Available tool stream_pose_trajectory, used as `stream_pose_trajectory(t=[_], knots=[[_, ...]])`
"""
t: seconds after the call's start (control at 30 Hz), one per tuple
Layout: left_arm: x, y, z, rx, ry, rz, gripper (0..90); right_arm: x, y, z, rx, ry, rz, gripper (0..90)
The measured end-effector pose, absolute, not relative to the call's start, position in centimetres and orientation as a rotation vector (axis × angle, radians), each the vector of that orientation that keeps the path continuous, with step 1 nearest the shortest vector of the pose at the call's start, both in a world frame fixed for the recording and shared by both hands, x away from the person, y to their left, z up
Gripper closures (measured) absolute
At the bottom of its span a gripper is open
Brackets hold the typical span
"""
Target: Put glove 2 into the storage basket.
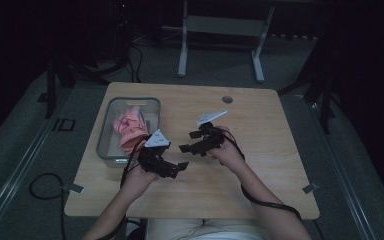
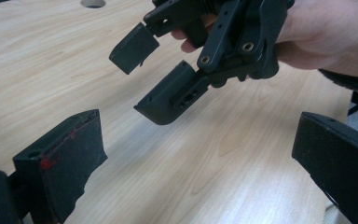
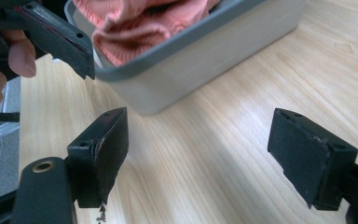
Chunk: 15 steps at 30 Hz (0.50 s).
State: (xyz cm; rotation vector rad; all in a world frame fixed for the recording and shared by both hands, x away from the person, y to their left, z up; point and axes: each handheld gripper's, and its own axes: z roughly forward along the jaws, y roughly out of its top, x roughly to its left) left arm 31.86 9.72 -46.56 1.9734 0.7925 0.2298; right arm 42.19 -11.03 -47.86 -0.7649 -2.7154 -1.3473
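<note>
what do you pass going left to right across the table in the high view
grey bin with the pink cloth in it → left tongs → right tongs → round hole in the tabletop

cloth [image 1: 129, 129]: pink | bin [image 1: 106, 134]: grey | table [image 1: 260, 125]: light wood grain | tongs [image 1: 172, 170]: black

High view looks down; both gripper views skim the table [image 1: 260, 130] closely.
</note>
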Motion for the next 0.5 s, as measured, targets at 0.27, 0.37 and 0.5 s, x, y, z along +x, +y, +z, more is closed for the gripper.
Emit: stream_pose_trajectory(t=[0.27, 0.37, 0.5], knots=[[31.5, 8.6, -47.9, 1.984, 0.744, 0.22, 1.9, 41.5, -12.4, -49.5, -0.754, -2.744, -1.315, 20.3], [31.4, 8.3, -48.4, 1.994, 0.728, 0.225, 1.9, 41.4, -12.8, -50.0, -0.756, -2.743, -1.32, 20.3], [31.2, 7.8, -49.1, 2.0, 0.711, 0.219, 1.9, 41.0, -13.4, -50.6, -0.75, -2.76, -1.303, 20.0]])
